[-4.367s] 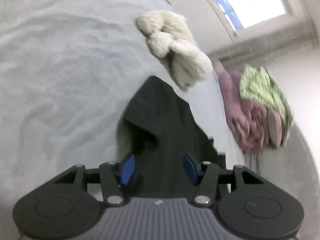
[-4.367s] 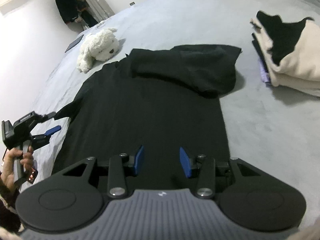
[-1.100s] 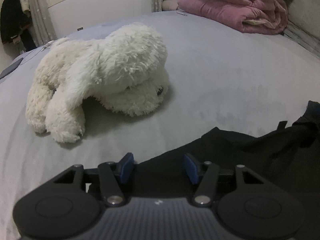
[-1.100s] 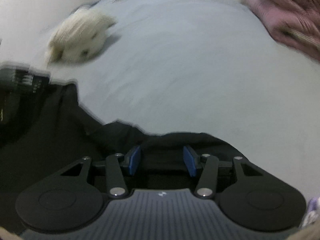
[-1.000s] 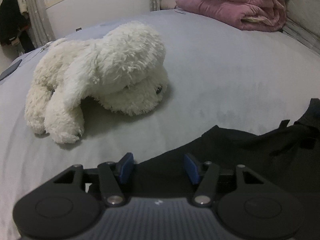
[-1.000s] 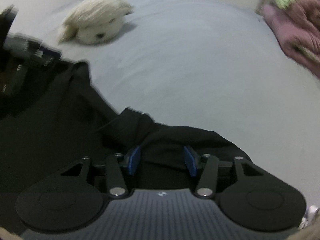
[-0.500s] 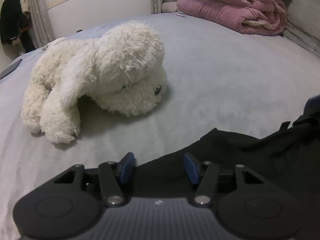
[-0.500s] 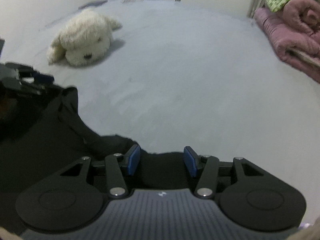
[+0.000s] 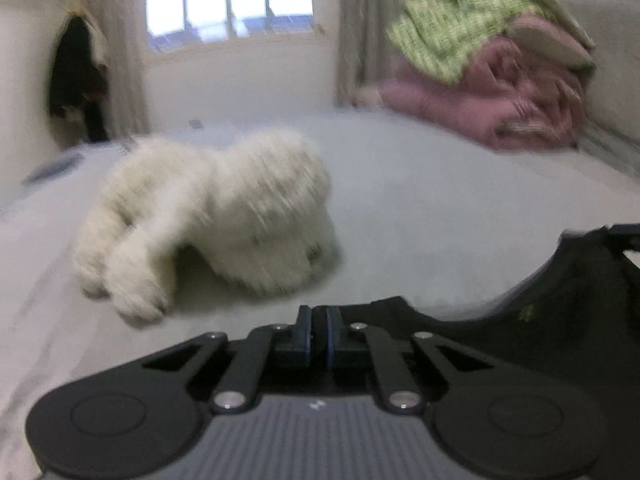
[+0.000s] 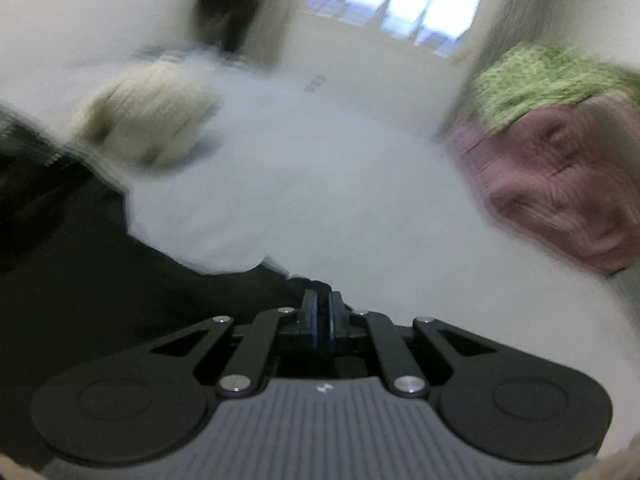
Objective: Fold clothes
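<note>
A: Left wrist view first. The left gripper (image 9: 319, 330) has its jaws pressed together, and the black garment (image 9: 500, 344) runs from under them out to 3 o'clock across the grey bed (image 9: 420, 216). Only a thin edge of cloth could be between the pads; I judge it pinched, though blur hides the contact. The white plush toy (image 9: 212, 216) lies just beyond, at about 10 o'clock, apart from the cloth.

B: And the right wrist view?

A: The right gripper (image 10: 322, 320) is likewise clamped tight, with the black garment (image 10: 100, 272) bunched right at its tips and spreading off to 9 o'clock. The pink and green bedding (image 10: 560, 152) sits at 2 o'clock, well clear.

B: So which step?

A: Judging by both grips on the far edge, the fold is starting. Next, I'd say, lift both corners evenly and carry them toward 6 o'clock, keeping the edge taut and clear of the toy.
</note>
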The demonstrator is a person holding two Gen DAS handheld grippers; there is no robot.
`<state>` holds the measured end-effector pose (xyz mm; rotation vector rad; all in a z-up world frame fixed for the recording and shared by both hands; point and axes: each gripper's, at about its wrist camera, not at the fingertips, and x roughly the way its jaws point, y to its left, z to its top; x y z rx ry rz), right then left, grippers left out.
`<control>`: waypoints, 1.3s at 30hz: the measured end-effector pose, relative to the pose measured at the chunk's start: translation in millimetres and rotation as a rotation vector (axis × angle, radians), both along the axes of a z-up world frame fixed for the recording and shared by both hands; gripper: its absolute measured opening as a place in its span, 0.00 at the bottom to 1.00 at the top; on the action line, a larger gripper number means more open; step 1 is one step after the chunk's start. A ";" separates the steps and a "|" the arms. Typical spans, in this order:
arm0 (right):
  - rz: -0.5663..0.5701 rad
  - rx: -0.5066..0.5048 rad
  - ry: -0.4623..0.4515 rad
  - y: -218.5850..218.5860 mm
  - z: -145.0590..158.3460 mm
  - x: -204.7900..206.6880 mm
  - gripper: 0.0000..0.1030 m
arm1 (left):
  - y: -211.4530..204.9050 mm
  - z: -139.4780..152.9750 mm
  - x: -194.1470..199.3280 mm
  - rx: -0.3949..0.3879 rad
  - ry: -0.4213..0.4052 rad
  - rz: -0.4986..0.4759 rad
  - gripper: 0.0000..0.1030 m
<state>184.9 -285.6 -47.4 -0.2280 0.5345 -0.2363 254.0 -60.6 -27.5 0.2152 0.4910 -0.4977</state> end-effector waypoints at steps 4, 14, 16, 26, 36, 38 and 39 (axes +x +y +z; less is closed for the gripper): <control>-0.053 0.023 0.033 -4.4 -21.5 20.8 0.06 | -16.1 -19.8 0.8 0.088 -0.015 0.000 0.07; -0.106 0.086 0.086 -12.0 -31.1 22.2 0.45 | 5.0 -17.3 3.2 0.027 0.066 0.042 0.41; -0.110 0.113 0.063 -14.9 -26.4 9.0 0.46 | 17.6 -12.9 -5.6 -0.026 0.072 0.057 0.43; -0.101 0.270 0.013 14.5 -13.5 -55.7 0.52 | 50.0 -2.1 -88.0 -0.143 0.099 0.057 0.53; -0.064 0.327 0.092 84.7 -34.5 -130.9 0.63 | 50.1 -28.8 -192.2 -0.079 0.135 -0.043 0.62; -0.061 0.316 0.116 89.1 -31.8 -148.3 0.64 | 58.9 -27.9 -203.8 -0.063 0.148 -0.046 0.62; -0.066 0.333 0.130 88.8 -30.1 -157.0 0.64 | 64.5 -28.5 -210.4 -0.058 0.151 -0.043 0.62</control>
